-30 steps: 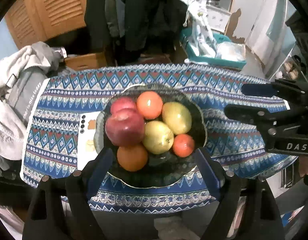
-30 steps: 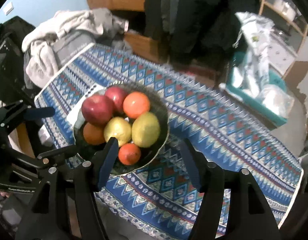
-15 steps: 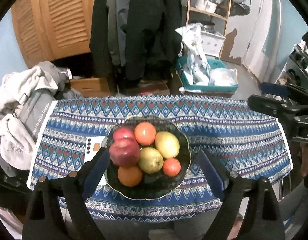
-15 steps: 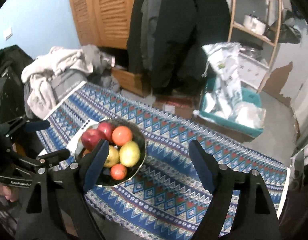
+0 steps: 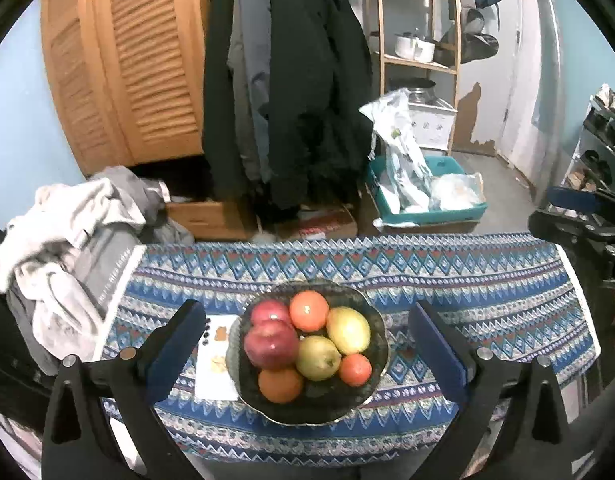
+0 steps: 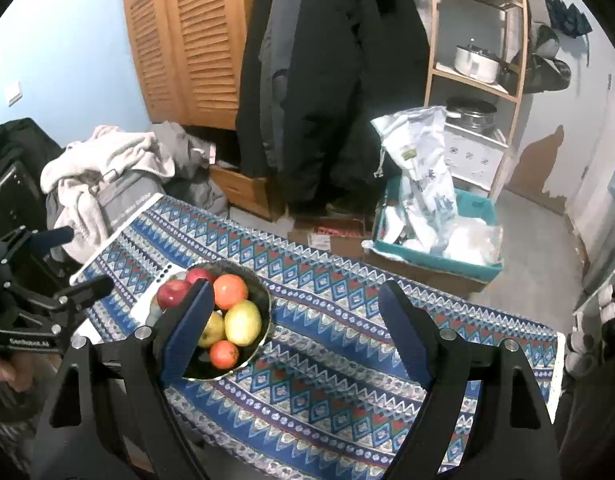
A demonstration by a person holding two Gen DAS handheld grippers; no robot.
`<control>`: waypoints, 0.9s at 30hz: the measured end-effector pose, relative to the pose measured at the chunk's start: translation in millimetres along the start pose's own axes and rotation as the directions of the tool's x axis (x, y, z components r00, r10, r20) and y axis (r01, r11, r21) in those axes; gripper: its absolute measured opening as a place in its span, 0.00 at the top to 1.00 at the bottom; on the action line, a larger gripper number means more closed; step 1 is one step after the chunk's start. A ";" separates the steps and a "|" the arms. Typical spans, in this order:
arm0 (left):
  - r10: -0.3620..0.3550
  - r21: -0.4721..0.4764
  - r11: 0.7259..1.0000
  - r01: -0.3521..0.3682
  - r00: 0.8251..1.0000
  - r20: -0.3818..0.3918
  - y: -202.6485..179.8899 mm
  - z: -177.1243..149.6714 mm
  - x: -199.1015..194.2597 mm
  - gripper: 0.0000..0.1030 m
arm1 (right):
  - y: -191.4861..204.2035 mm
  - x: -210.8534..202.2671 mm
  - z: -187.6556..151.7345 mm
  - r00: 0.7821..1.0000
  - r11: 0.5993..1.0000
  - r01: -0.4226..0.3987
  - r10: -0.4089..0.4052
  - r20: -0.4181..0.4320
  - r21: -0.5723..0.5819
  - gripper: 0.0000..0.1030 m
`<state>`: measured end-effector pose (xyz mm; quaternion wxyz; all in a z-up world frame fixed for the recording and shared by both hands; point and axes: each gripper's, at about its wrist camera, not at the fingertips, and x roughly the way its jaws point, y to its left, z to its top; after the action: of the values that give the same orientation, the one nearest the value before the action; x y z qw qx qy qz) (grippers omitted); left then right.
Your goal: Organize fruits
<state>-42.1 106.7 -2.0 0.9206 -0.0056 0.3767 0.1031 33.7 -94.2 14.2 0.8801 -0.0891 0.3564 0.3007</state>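
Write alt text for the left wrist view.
A dark bowl holding seven fruits sits on a blue patterned tablecloth, framed by the open, empty left gripper. Behind are coats, a wooden louvred door and a shelf.

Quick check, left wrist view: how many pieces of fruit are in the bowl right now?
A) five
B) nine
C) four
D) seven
D: the bowl holds seven pieces: two red apples, two oranges, two yellow-green fruits and one small orange-red fruit, with none lying on the patterned cloth around it.
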 end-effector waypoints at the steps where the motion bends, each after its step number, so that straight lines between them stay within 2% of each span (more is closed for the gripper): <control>1: 0.007 0.002 1.000 -0.007 1.000 0.004 -0.4 0.7 -0.4 0.01 | -1.3 -0.7 -1.0 1.000 1.000 0.002 -0.002 0.002 0.002 0.19; 11: 0.024 -0.001 1.000 -0.024 1.000 -0.006 -4.9 1.3 1.5 0.01 | -5.9 6.2 -9.2 1.000 1.000 0.009 -0.009 -0.027 0.007 0.19; 27: 0.031 0.006 1.000 -0.031 0.999 -0.017 -8.8 0.3 3.1 0.01 | -6.5 0.0 -8.3 1.000 1.000 0.013 -0.013 -0.013 0.007 0.19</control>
<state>-38.0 98.7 -4.5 0.9156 0.0019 0.3848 0.1163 32.8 -102.5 7.7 0.8801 -0.0903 0.3626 0.2930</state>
